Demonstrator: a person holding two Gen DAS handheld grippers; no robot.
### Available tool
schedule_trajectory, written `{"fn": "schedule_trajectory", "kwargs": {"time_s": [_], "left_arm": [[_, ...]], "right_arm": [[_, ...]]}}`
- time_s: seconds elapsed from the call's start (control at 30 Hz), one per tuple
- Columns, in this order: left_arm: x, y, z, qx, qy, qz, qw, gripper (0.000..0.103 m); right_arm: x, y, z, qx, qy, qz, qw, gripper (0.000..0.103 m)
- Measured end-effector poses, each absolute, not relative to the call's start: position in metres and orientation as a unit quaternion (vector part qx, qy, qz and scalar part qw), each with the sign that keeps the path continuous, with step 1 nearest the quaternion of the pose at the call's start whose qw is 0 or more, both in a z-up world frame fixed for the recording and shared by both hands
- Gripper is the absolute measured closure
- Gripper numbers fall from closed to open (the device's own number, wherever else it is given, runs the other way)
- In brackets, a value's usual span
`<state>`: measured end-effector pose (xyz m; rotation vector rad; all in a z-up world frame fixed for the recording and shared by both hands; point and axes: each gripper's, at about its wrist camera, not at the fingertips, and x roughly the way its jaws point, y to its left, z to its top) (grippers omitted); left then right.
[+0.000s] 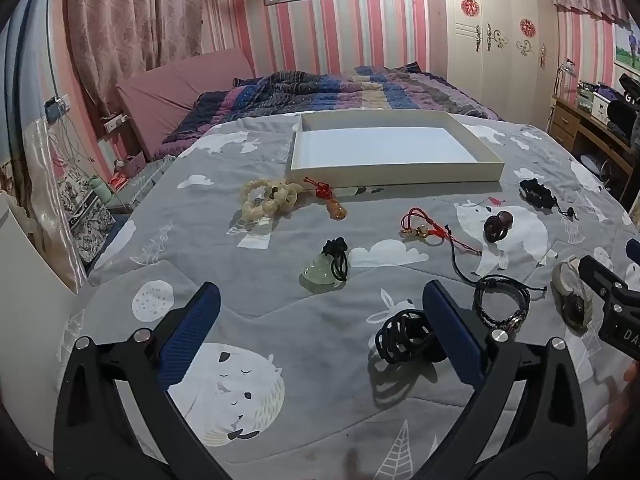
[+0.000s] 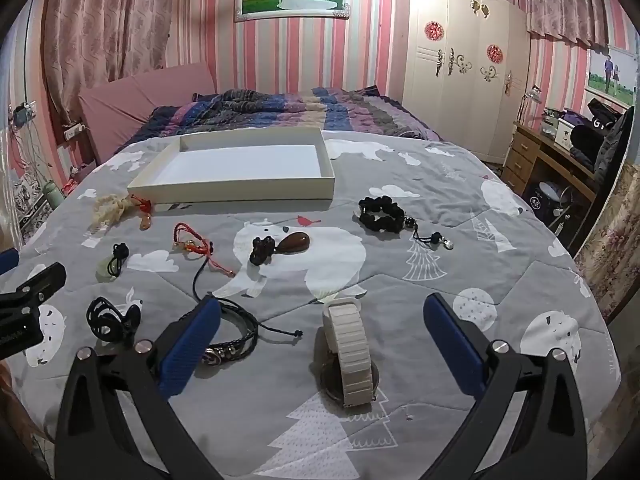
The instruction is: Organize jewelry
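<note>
Jewelry lies spread on a grey printed bedspread. An empty white shallow box (image 1: pixel 396 168) sits behind it, also in the right wrist view (image 2: pixel 236 190). My left gripper (image 1: pixel 320 304) is open and empty, near a pale green pendant (image 1: pixel 320 272) and a black spiral band (image 1: pixel 404 336). My right gripper (image 2: pixel 322 320) is open and empty, its fingers on either side of a white-strapped watch (image 2: pixel 348 348). A black braided bracelet (image 2: pixel 236 340) lies beside its left finger. A red cord bracelet (image 2: pixel 192 240), a brown pendant (image 2: pixel 292 242), a black bead bracelet (image 2: pixel 380 212) and cream beads (image 1: pixel 264 198) lie further off.
A rumpled purple and blue quilt (image 1: pixel 340 88) lies behind the box. A white wardrobe (image 2: pixel 460 60) and a wooden desk (image 2: pixel 552 160) stand at the right. The bed edge drops off at the left (image 1: pixel 100 264).
</note>
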<state>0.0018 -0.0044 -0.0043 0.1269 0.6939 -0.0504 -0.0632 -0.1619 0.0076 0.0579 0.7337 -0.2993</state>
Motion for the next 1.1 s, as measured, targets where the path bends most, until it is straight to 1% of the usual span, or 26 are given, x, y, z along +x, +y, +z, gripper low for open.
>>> {"fn": "schedule_trajectory", "kwargs": {"time_s": [1.1], "left_arm": [[0.0047, 0.0028, -0.0038, 0.051, 0.341, -0.022, 0.939, 0.003]], "right_arm": [[-0.0615, -0.1598, 0.0089, 0.024, 0.355, -0.152, 0.922, 0.002]]}}
